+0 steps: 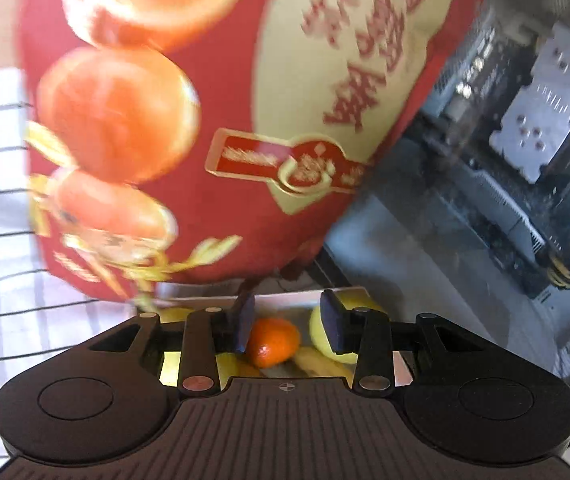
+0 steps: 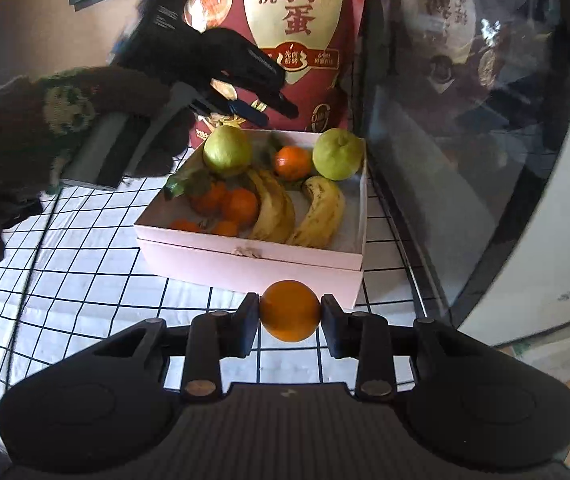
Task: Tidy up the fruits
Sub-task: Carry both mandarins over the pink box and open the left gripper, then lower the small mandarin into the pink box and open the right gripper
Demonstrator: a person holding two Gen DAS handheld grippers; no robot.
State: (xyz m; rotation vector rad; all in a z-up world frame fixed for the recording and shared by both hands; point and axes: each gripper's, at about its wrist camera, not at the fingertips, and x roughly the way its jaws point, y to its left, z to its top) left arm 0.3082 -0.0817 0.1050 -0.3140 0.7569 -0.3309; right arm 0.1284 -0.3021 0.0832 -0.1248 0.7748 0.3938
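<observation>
Right gripper [image 2: 290,312] pinches an orange [image 2: 290,310] — left gripper [image 1: 288,322] spread, empty, above the box [image 2: 245,256].

A tall red foil bag with gold Chinese lettering [image 2: 285,20] stands on the white black-gridded cloth [image 2: 85,280], beside a dark glass-fronted cabinet [image 2: 465,120].

red bag [image 2: 285,20] printed 鹌鹑蛋, 无抗
</observation>
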